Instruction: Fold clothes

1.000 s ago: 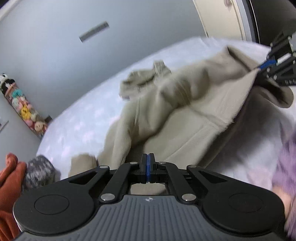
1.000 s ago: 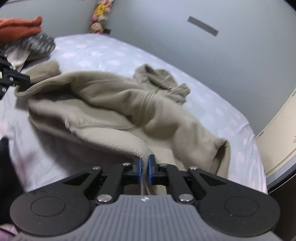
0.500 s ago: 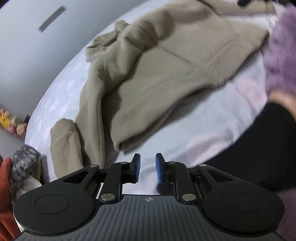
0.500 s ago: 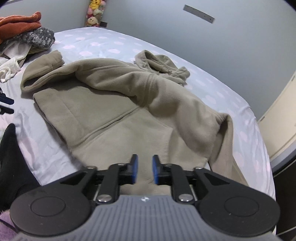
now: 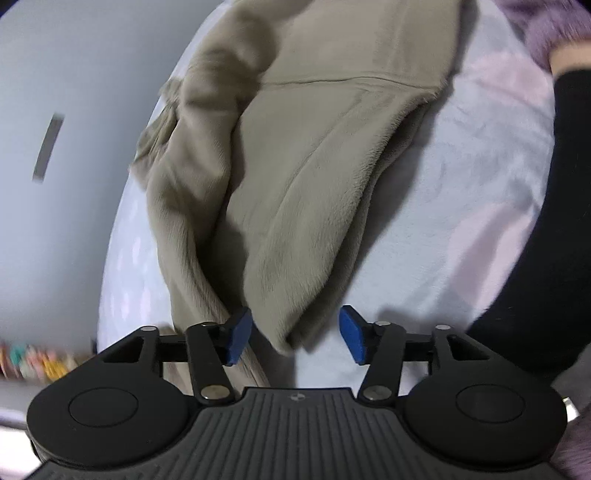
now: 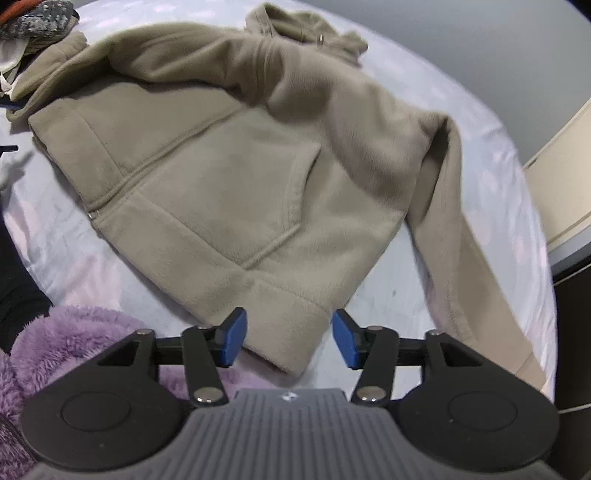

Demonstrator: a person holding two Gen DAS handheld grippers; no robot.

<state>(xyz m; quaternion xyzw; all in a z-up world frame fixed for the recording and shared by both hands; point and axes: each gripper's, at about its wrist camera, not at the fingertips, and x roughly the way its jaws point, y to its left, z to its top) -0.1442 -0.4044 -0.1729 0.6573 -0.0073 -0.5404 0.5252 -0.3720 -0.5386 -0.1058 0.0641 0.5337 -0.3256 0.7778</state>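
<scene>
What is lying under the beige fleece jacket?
The beige fleece jacket lies on a pale sheet with faint pink spots; whatever is beneath the jacket's body is covered.

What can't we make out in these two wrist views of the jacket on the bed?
- Left wrist view: the top of the jacket is cut off by the frame edge; its collar is blurred.
- Left wrist view: the colourful things at the left edge are too blurred to identify.
- Right wrist view: the pile of clothes is cut by the top-left corner.
- Right wrist view: the end of the long sleeve runs behind the right gripper.
</scene>
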